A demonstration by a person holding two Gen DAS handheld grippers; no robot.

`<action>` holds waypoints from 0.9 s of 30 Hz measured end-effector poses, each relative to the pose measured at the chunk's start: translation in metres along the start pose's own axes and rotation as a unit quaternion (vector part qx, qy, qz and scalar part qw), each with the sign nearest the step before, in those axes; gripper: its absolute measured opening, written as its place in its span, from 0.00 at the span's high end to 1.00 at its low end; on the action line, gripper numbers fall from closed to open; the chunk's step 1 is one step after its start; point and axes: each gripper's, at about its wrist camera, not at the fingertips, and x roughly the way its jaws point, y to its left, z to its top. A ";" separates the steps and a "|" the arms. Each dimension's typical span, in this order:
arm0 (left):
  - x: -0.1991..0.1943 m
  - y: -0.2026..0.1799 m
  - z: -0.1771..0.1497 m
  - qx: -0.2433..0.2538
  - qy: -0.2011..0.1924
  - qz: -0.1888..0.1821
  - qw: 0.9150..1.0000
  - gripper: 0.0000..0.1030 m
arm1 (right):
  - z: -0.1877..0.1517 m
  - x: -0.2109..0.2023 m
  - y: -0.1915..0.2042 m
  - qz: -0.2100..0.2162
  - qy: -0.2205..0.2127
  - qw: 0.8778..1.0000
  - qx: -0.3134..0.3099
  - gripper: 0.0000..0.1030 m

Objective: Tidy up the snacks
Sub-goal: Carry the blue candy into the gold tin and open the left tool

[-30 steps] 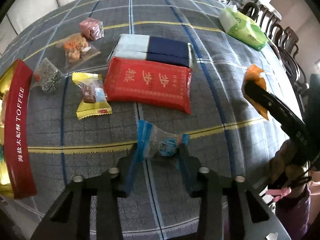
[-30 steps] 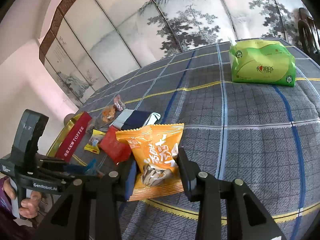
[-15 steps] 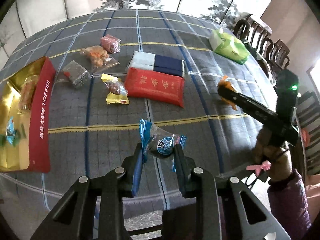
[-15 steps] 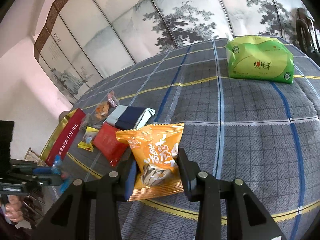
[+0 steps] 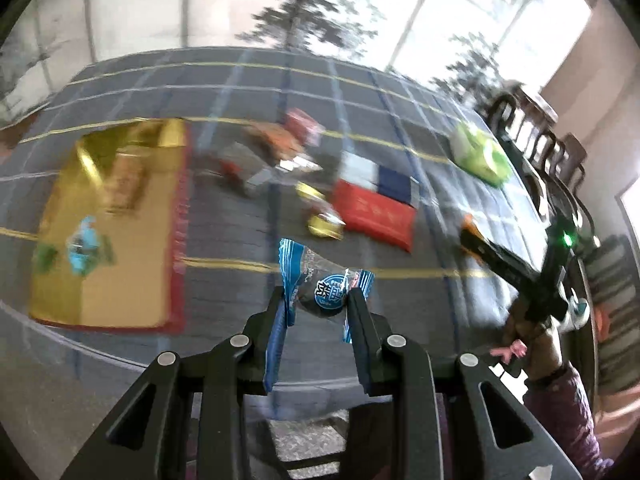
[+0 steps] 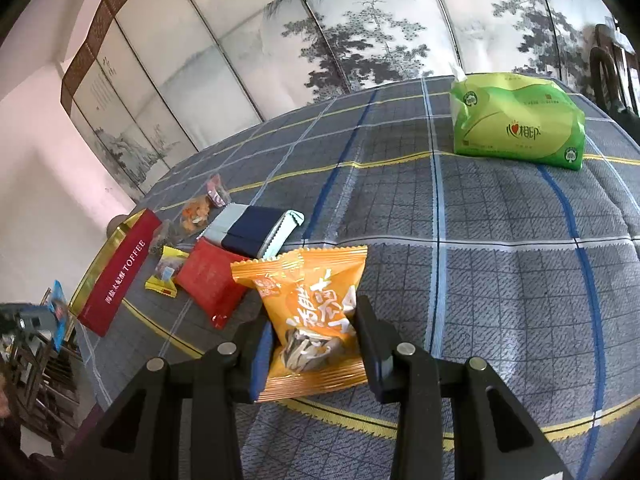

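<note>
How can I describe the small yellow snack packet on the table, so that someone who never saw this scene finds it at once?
Start at the long red toffee box at the left edge of the checked tablecloth. Between the box and the flat red packet lies the small yellow packet. It is the only one with bright yellow ends and a clear middle showing a brown sweet.

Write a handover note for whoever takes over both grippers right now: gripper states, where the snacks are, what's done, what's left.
Left gripper: shut on the blue-wrapped candy, held in the air near the toffee box.
Right gripper: shut on the orange snack packet, above the tablecloth.
Done: a few snacks already lie in the box.
Left: drop both held items in, then the red packet, yellow candy, navy-and-white pack and the small snacks behind them. Green tissue pack sits apart.
</note>
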 end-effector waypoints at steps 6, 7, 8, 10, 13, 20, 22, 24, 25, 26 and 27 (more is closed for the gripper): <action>-0.016 0.059 0.026 -0.023 -0.034 0.064 0.997 0.75 | 0.000 0.001 0.002 -0.007 0.003 1.000 -0.007 0.63; -0.015 0.068 0.031 -0.023 -0.038 0.077 0.996 0.75 | 0.000 0.001 0.002 -0.008 0.003 1.000 -0.007 0.63; -0.013 0.079 0.037 -0.024 -0.040 0.092 0.995 0.75 | 0.000 0.001 0.002 -0.008 0.003 1.000 -0.007 0.63; -0.007 0.094 0.045 -0.028 -0.041 0.110 0.993 0.75 | 0.000 0.001 0.002 -0.008 0.003 1.000 -0.008 0.63; 0.004 0.112 0.058 -0.031 -0.042 0.127 0.990 0.75 | 0.000 0.001 0.002 -0.008 0.004 1.000 -0.008 0.63; 0.034 0.126 0.086 -0.024 -0.041 0.137 0.989 0.75 | -0.001 0.002 0.002 -0.010 0.006 1.000 -0.010 0.63; 0.044 0.127 0.094 -0.021 -0.040 0.142 0.989 0.75 | -0.002 0.002 0.002 -0.012 0.008 1.000 -0.011 0.63; 0.053 0.129 0.100 -0.023 -0.037 0.141 0.989 0.75 | -0.001 0.003 0.002 -0.013 0.009 1.000 -0.012 0.63; 0.056 0.130 0.102 -0.026 -0.037 0.141 0.989 0.74 | -0.001 0.003 0.003 -0.013 0.009 1.000 -0.012 0.63; 0.059 0.130 0.104 -0.027 -0.037 0.142 0.989 0.75 | -0.001 0.003 0.003 -0.013 0.009 1.000 -0.012 0.63; 0.063 0.131 0.106 -0.027 -0.036 0.143 0.989 0.74 | -0.001 0.003 0.003 -0.013 0.010 1.000 -0.012 0.63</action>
